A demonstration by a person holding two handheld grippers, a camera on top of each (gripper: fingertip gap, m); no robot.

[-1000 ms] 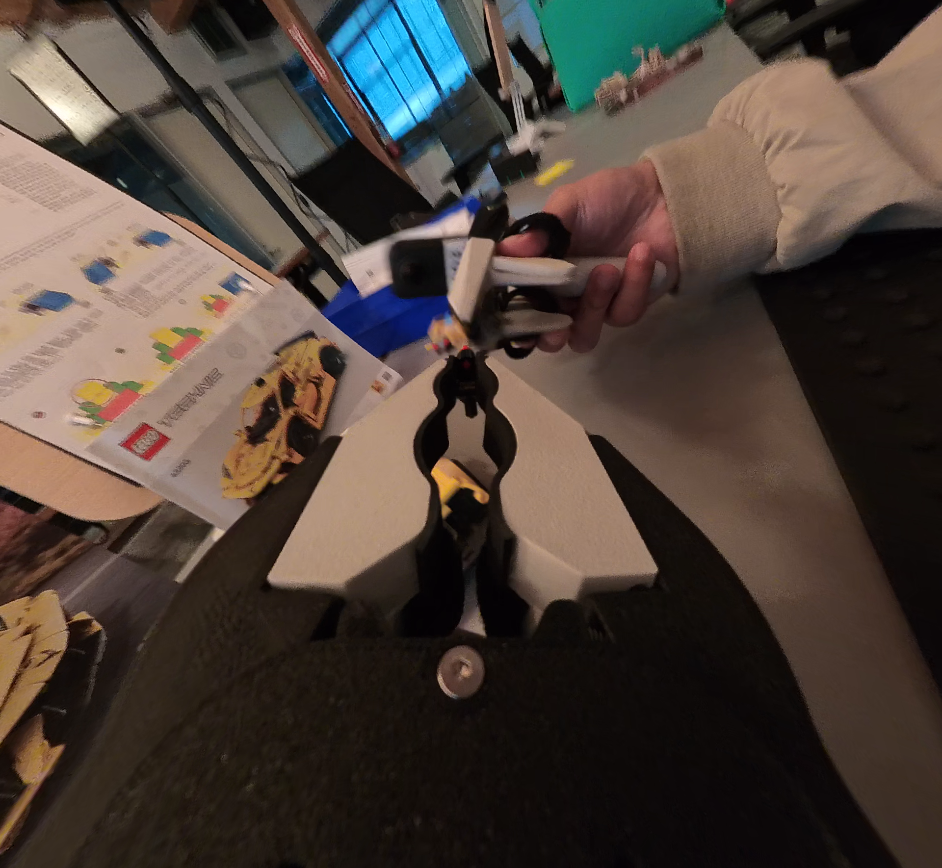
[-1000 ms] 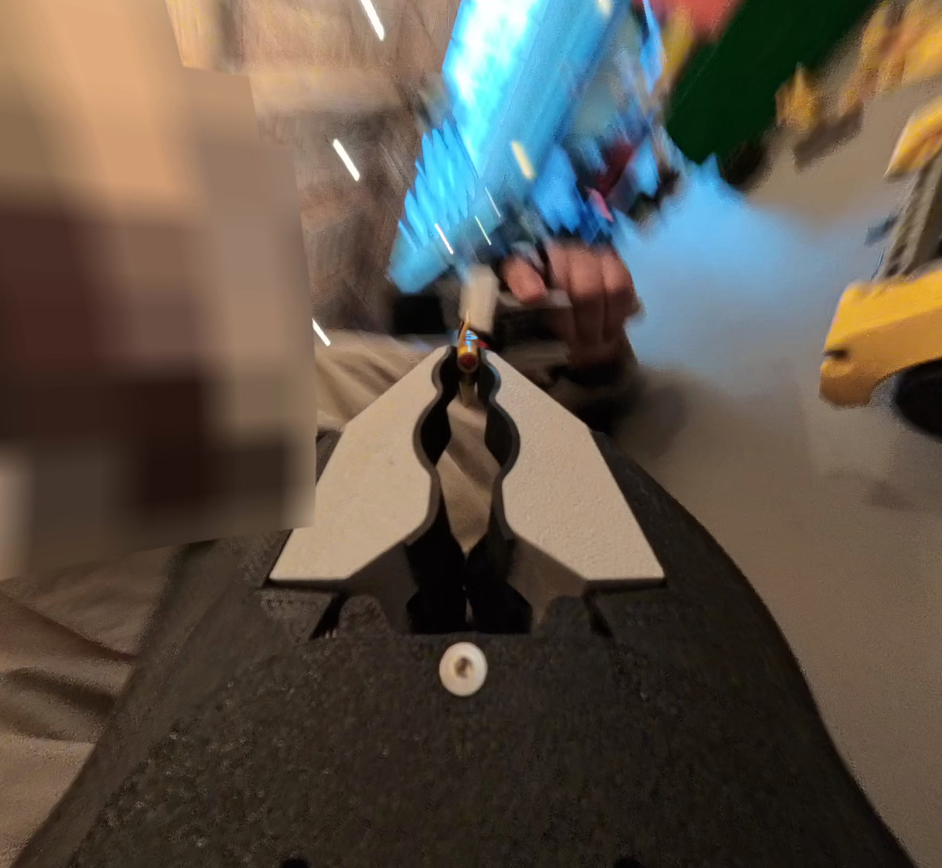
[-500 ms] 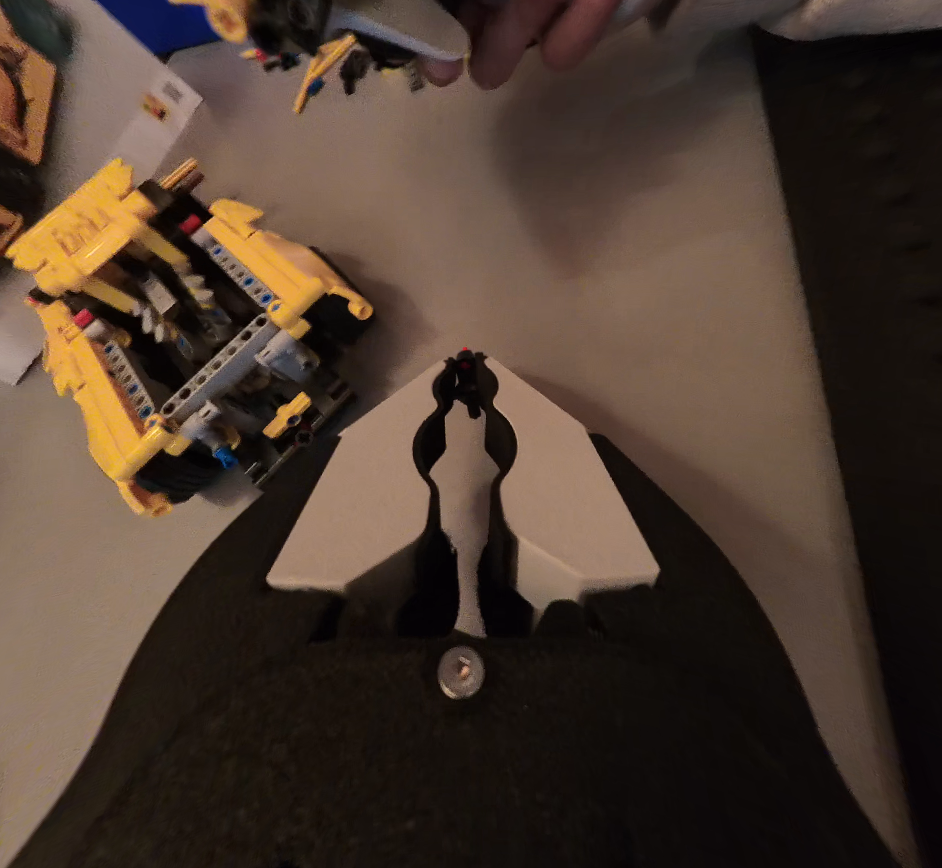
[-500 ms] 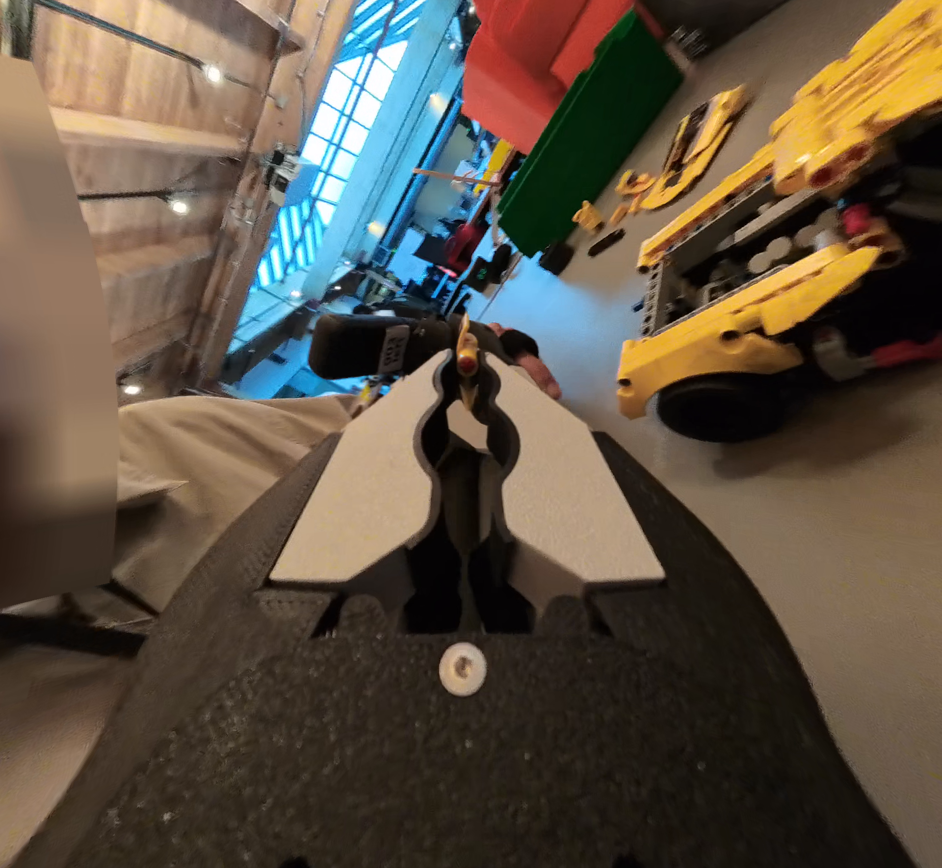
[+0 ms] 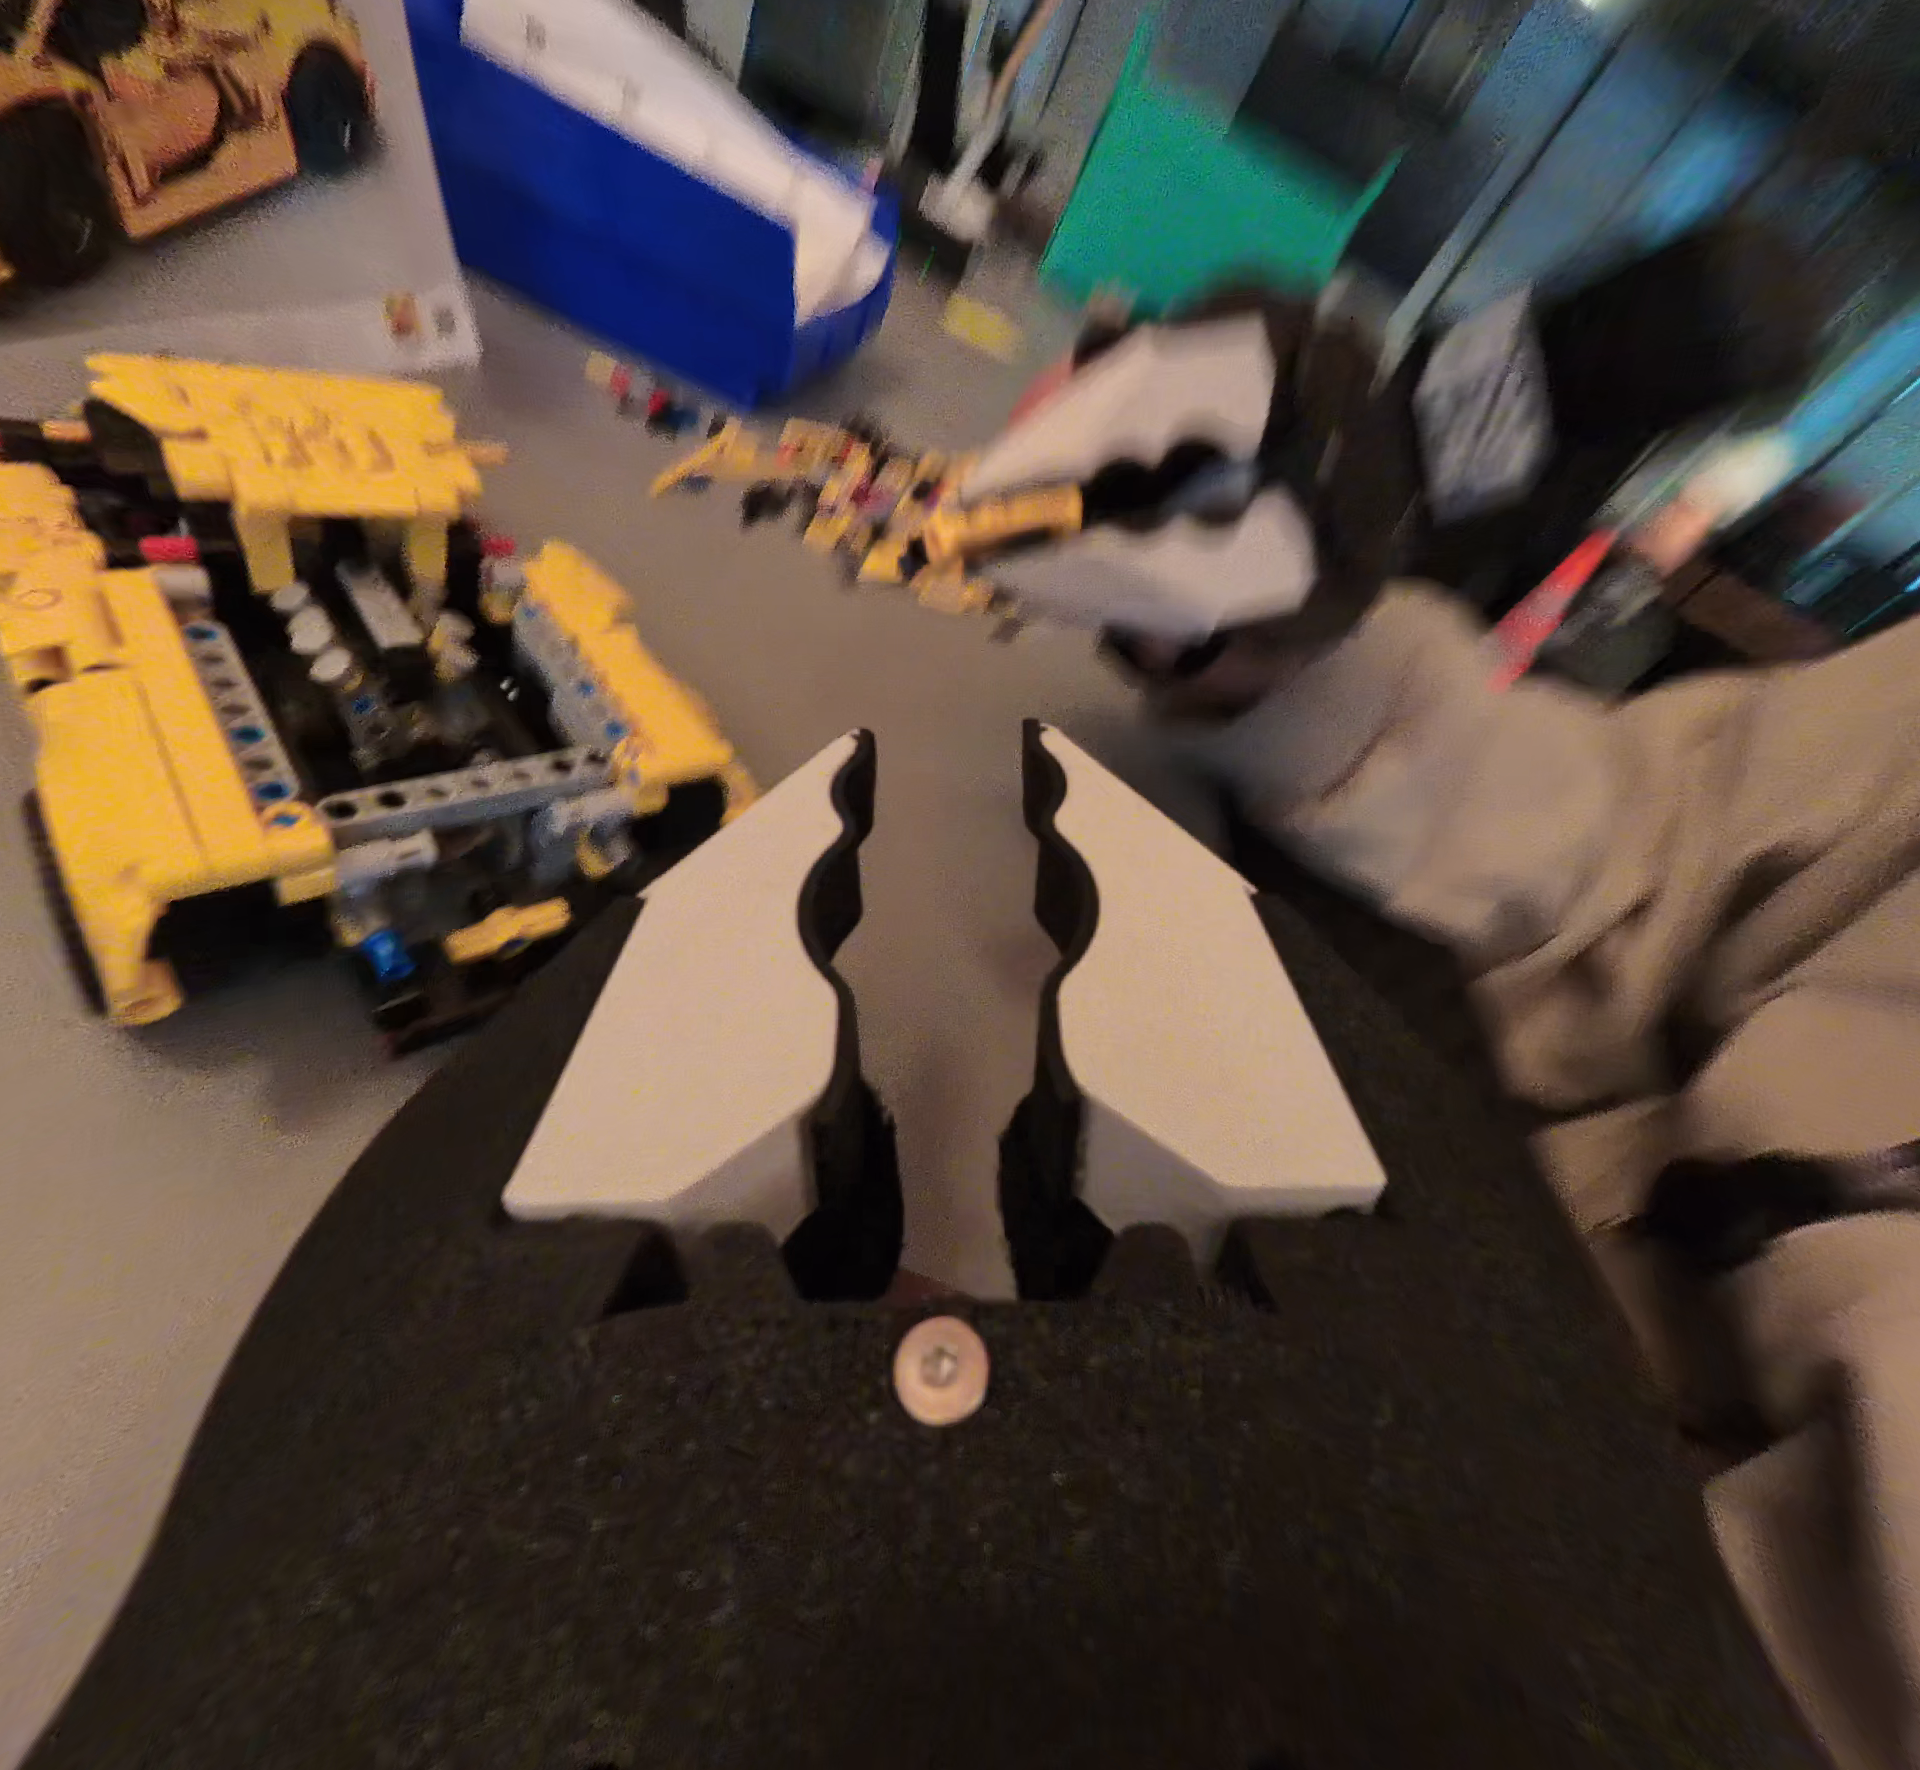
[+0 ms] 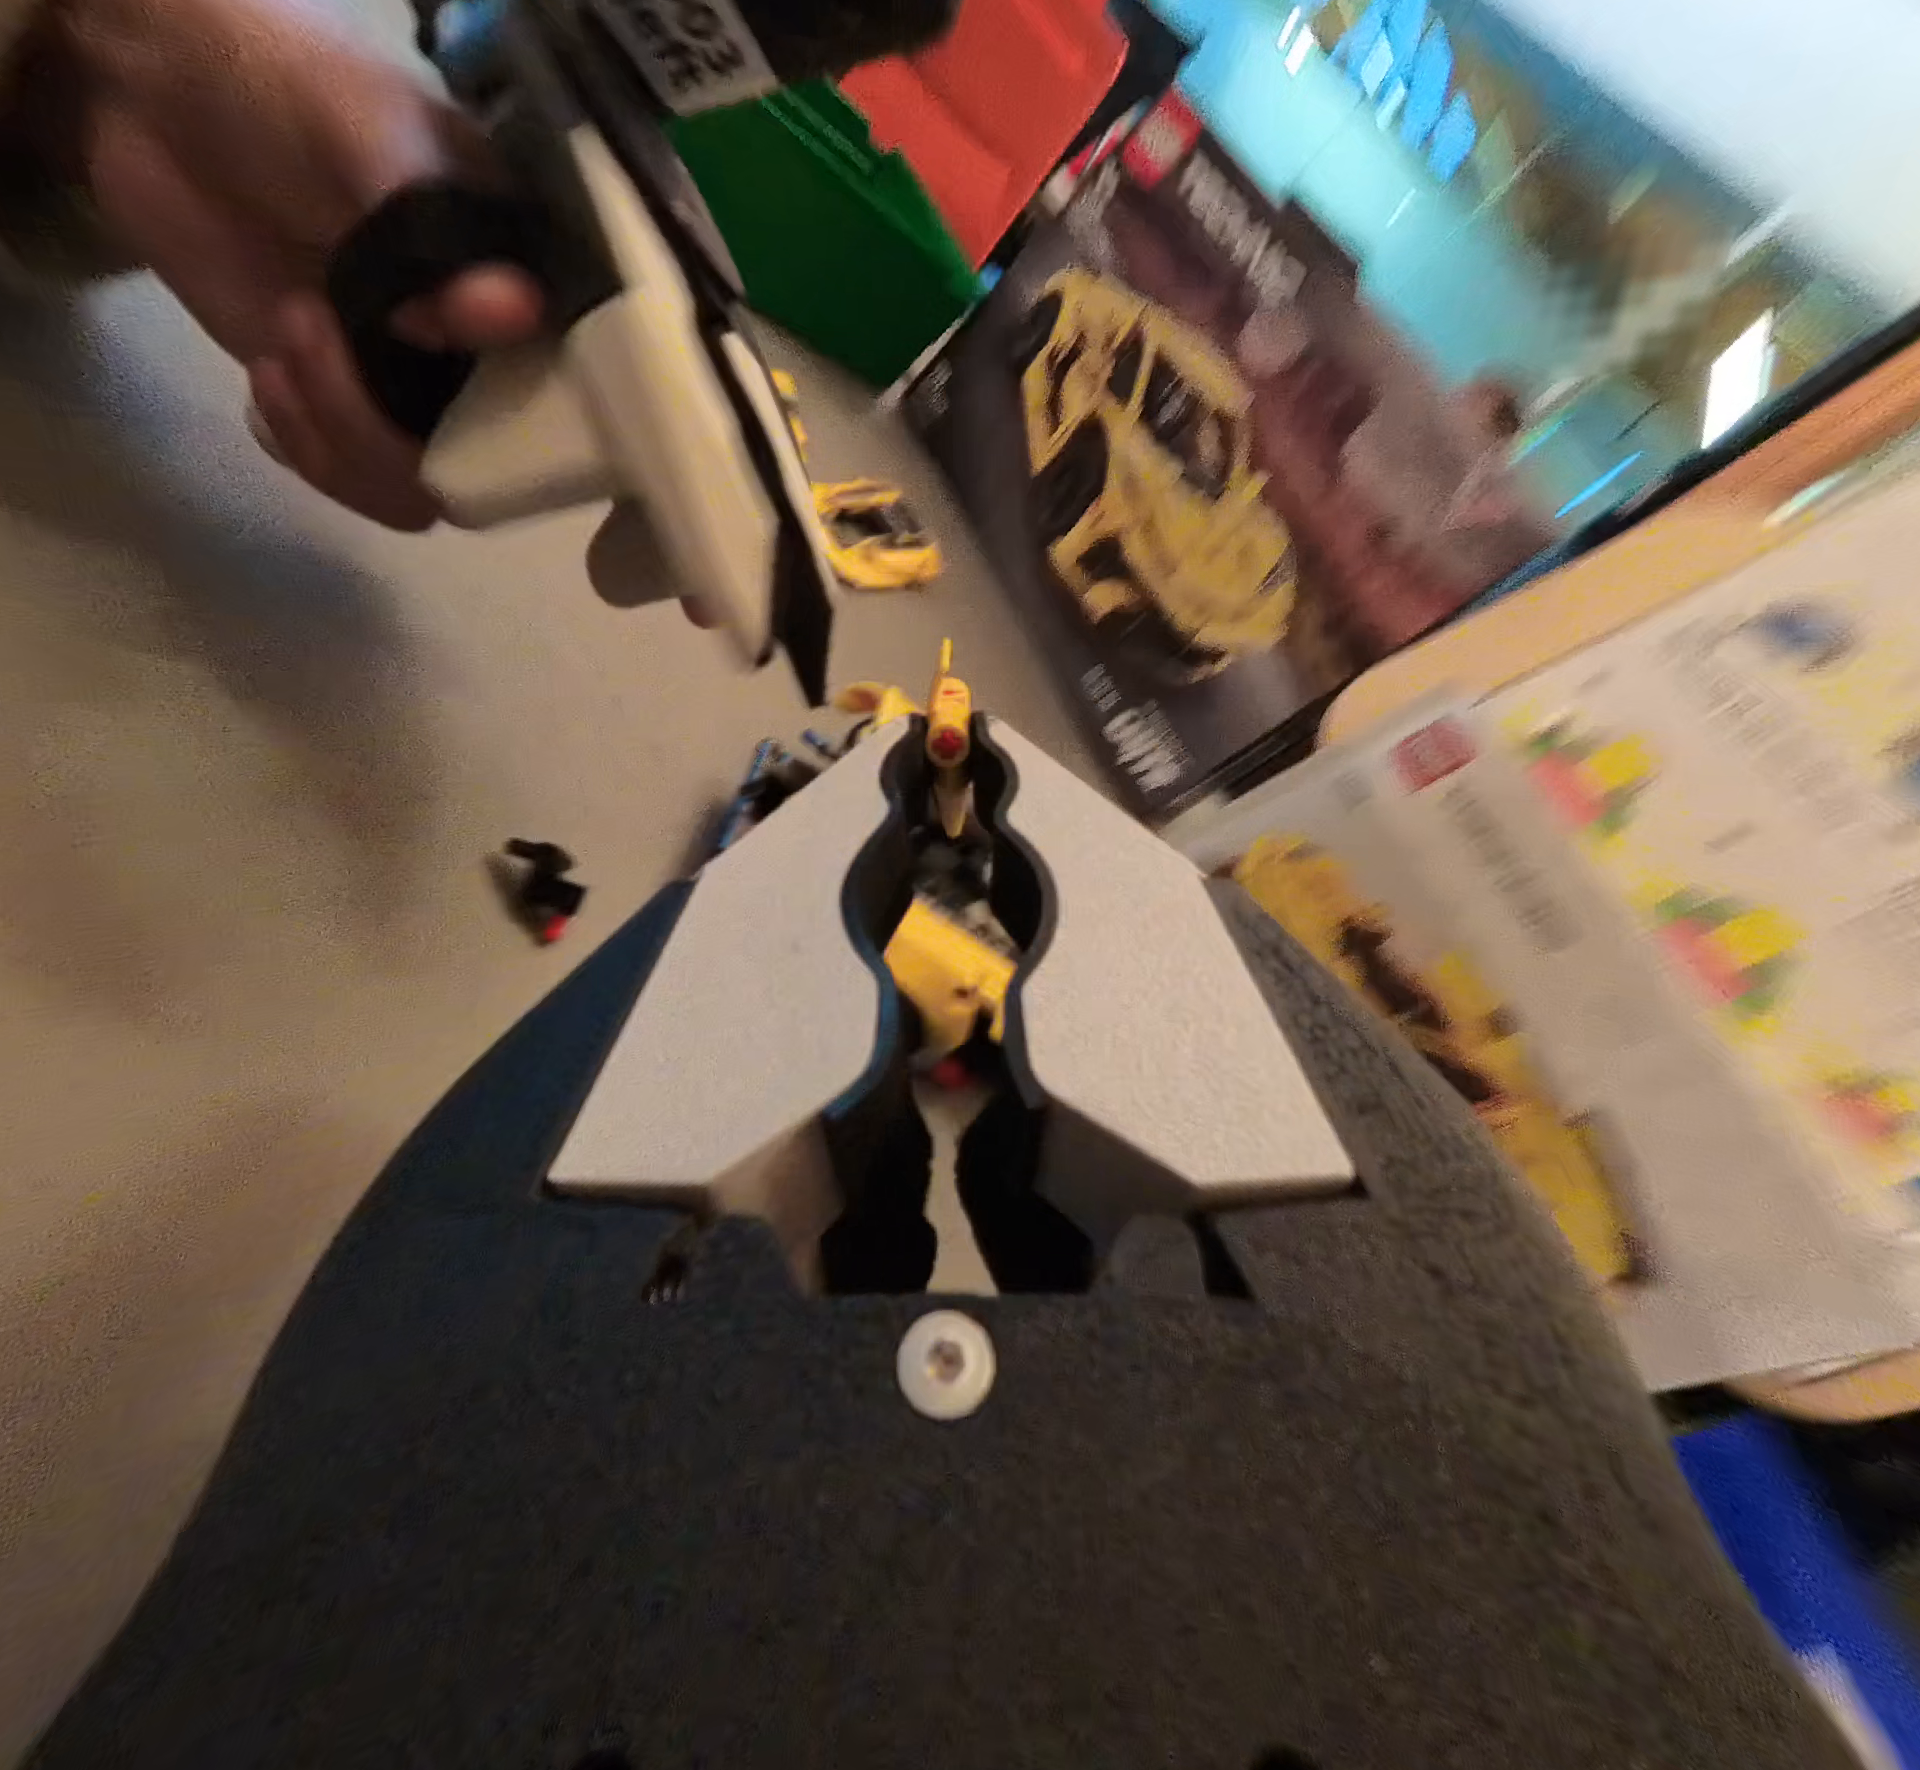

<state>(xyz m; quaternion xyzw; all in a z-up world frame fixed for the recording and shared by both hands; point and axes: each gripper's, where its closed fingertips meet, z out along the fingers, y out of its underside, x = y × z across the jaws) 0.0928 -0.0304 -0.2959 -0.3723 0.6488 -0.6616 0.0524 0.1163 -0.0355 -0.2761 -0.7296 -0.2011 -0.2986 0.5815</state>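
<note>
The left gripper (image 5: 945,744) hovers over the grey table (image 5: 208,1201), jaws parted and empty, a half-built yellow brick car (image 5: 312,702) to its left. The right gripper (image 6: 948,733), angled low, pinches a small yellow brick piece (image 6: 948,712); ahead lie loose bricks (image 6: 535,873).

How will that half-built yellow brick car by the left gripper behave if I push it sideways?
The yellow brick car looks rigid but probably sheds parts: its roof panel stands propped open and its beams and pins are exposed. It probably slides rather than tips, being low and wide on the grey table. The left gripper is open beside it.
</note>
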